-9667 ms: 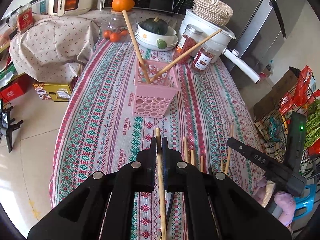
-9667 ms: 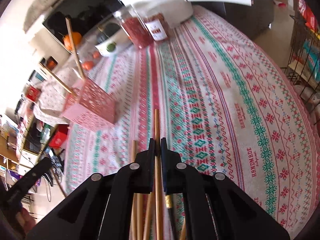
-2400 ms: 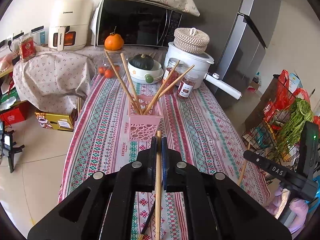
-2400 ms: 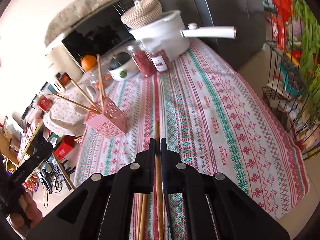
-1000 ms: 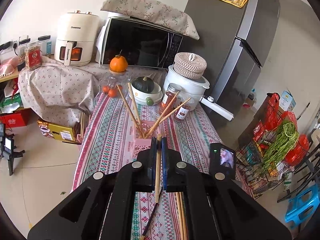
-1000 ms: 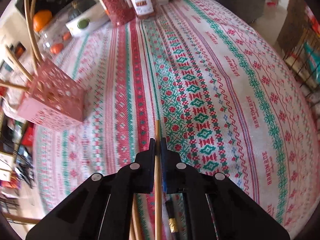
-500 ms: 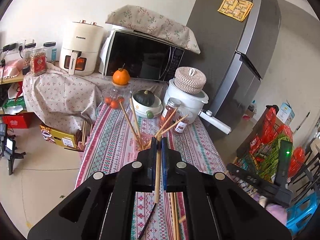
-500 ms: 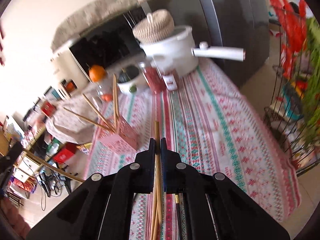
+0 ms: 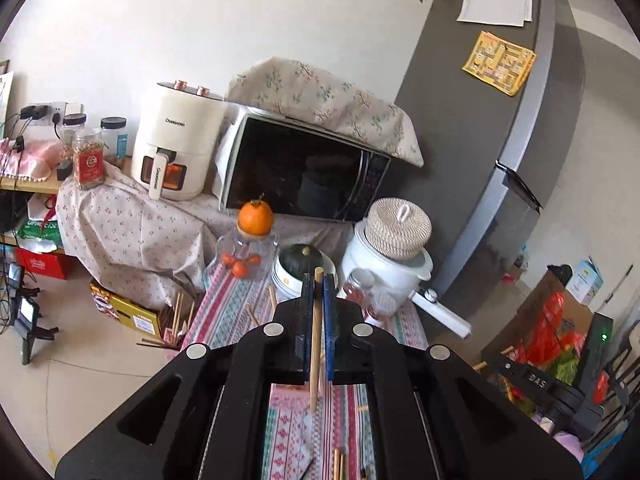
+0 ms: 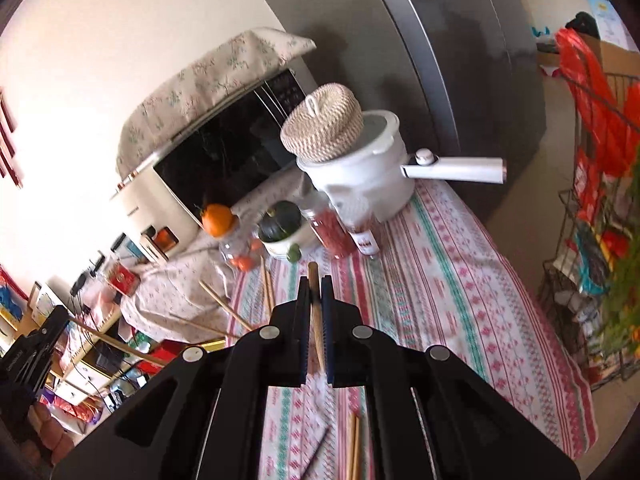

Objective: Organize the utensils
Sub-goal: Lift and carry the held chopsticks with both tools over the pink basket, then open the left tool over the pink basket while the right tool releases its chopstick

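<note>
My left gripper (image 9: 318, 280) is shut on a wooden chopstick (image 9: 316, 332) that hangs down between its blue pads. It is high above the striped tablecloth (image 9: 228, 312). The pink holder (image 9: 286, 394) is mostly hidden behind the fingers; tips of chopsticks (image 9: 272, 294) standing in it poke out. My right gripper (image 10: 315, 280) is shut on another chopstick (image 10: 316, 316), also well above the table. Chopsticks in the holder (image 10: 266, 284) fan out to its left. Loose chopsticks (image 10: 353, 440) lie on the cloth below.
At the table's far end stand a white pot with a woven lid (image 9: 394, 248), red-filled jars (image 10: 334, 232), a bowl with a green squash (image 9: 300, 260) and a glass jar topped by an orange (image 9: 254, 220). A microwave (image 9: 300, 176), fridge (image 9: 488, 152) and wire rack (image 10: 592, 240) surround it.
Both grippers have risen with their chopsticks and now look out more level. The table and the pink holder have dropped lower in both views, the holder slipping behind the fingers.
</note>
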`<state>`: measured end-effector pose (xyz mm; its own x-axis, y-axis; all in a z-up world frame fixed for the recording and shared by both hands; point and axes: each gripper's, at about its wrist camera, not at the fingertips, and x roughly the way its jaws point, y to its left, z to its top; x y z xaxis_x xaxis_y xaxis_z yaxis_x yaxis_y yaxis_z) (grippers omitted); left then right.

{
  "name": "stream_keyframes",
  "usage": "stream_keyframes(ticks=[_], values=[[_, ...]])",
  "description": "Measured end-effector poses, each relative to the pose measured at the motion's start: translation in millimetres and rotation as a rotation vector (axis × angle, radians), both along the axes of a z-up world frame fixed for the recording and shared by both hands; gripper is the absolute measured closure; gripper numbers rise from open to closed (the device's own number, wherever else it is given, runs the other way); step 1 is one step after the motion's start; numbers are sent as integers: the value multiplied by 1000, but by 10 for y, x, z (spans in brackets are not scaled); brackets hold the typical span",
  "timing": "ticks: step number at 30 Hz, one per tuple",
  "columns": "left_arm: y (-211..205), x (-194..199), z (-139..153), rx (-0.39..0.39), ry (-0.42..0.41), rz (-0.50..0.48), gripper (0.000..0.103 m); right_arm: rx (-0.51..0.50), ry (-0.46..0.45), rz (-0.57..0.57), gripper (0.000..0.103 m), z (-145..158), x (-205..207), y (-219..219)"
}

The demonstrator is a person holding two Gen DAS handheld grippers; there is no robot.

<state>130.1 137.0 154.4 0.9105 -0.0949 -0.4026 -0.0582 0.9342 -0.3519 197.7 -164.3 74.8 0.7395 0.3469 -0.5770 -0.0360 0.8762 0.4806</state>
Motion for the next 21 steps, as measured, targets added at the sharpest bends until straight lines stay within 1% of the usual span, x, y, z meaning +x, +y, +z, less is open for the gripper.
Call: stream_keyframes(ticks=[4, 9, 11, 12, 13, 15, 18, 20, 21], values=[[28, 192, 27, 4, -4, 41, 99, -4, -18, 11, 97, 97, 83, 47], [38, 503, -138, 5, 25, 80, 98, -9, -25, 31, 97, 133, 154, 122], [27, 639, -282, 6, 79, 75, 98, -7, -22, 35, 97, 131, 172, 144], [33, 678, -348, -3, 105, 70, 95, -2, -19, 37, 97, 128, 176, 152], [45, 662, -385, -10, 111, 76, 93, 1, -17, 40, 97, 129, 177, 160], [71, 567, -404, -6, 95, 94, 87, 9, -16, 44, 97, 141, 171, 173], [140, 327, -382, 1, 68, 118, 83, 17, -27, 48, 97, 204, 151, 205], [214, 172, -400, -23, 61, 125, 81, 20, -37, 50, 97, 257, 140, 248], [241, 114, -421, -39, 61, 124, 78, 22, -40, 52, 97, 277, 144, 271]])
